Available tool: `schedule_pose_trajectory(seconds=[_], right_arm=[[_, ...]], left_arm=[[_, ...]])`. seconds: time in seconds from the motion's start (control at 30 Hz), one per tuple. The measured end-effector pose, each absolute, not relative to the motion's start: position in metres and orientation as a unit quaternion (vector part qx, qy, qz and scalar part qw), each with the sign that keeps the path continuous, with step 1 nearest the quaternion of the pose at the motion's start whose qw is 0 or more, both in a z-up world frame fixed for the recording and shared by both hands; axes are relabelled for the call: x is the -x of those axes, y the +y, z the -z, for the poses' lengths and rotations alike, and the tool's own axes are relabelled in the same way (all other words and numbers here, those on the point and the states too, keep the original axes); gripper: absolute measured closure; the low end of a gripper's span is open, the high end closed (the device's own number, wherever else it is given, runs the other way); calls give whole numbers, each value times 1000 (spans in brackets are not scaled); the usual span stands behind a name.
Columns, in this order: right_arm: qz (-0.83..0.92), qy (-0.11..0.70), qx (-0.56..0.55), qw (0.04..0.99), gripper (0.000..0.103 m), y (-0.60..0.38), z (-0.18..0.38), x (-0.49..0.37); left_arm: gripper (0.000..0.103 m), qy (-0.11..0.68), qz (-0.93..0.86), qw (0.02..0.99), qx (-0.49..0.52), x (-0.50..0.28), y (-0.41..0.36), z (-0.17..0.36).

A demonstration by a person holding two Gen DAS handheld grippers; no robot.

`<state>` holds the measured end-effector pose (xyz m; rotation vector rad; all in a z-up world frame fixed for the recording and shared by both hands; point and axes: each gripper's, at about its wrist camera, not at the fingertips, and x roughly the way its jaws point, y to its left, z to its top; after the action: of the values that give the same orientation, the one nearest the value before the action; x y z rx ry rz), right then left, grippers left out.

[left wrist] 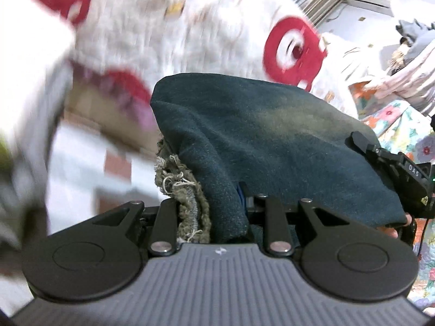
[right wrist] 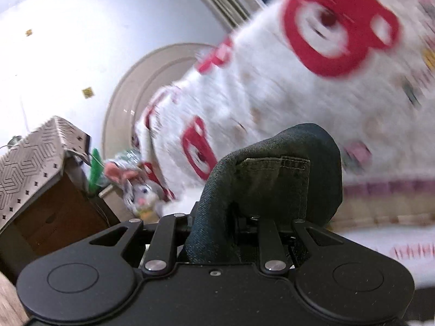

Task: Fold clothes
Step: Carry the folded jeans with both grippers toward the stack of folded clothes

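Dark blue-green jeans (left wrist: 258,135) are bunched over my left gripper (left wrist: 217,212), which is shut on them; a frayed hem (left wrist: 185,190) hangs at its left side and the fingers are hidden by cloth. In the right wrist view the same jeans (right wrist: 272,176), showing a stitched belt loop, drape over my right gripper (right wrist: 244,217), which is shut on the denim, fingers hidden. My right gripper also shows at the right edge of the left wrist view (left wrist: 394,168), holding the cloth's far side.
A white fluffy blanket with red bear prints (left wrist: 163,21) fills the background, blurred, and it shows in the right wrist view (right wrist: 312,68). A floral sheet (left wrist: 394,119) and piled clothes (left wrist: 413,54) lie right. A patterned box (right wrist: 32,163) and plush rabbit (right wrist: 138,190) sit left.
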<state>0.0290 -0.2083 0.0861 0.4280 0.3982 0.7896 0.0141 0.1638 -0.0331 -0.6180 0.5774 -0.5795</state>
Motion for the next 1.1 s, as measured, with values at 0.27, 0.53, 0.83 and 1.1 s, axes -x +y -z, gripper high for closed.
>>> schedule_pose_trajectory(seconds=[0.27,0.53,0.83,1.1], right_arm=[[-398,139,-210,882,78,-154,-176,-58],[-410,134,-182,884,78,-106,-204,-62],[-477,168,-187,842,78,-3,-212,-100],[-512,229,-311,768,78,62,-66,-165]], left_arm=[[80,256,281,885,267,-50,228,-80],[80,223,243,896,297,-39,268,-93],[80,222,144,902,340,-28,351,-66],[79,214,16,915,341,-25,390,2]])
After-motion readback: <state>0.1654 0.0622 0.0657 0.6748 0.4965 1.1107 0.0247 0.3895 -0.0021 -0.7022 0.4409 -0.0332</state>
